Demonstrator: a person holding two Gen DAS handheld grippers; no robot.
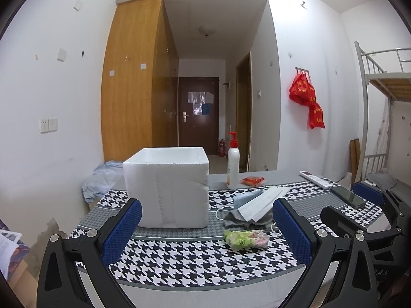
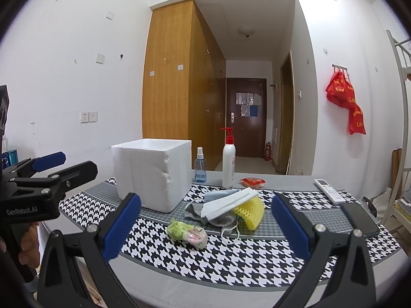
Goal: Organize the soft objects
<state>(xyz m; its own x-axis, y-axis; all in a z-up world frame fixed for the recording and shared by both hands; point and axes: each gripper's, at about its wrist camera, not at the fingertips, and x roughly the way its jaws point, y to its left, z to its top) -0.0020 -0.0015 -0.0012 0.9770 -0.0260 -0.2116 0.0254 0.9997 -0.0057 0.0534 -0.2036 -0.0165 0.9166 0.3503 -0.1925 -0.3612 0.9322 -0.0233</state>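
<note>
Both grippers hover above the near edge of the surface (image 2: 257,264), fingers apart and holding nothing: left gripper (image 1: 208,228), right gripper (image 2: 205,227). Soft pile sits centre on the houndstooth cloth, right of the white foam box (image 2: 154,172): white masks (image 2: 226,202) over a grey cloth (image 2: 200,214), yellow foam net (image 2: 253,211) touching them; green snack packet (image 2: 187,232) just in front of the pile. Pump bottle (image 2: 228,161), remote (image 2: 330,191) and phone (image 2: 359,218) stand apart from the pile.
</note>
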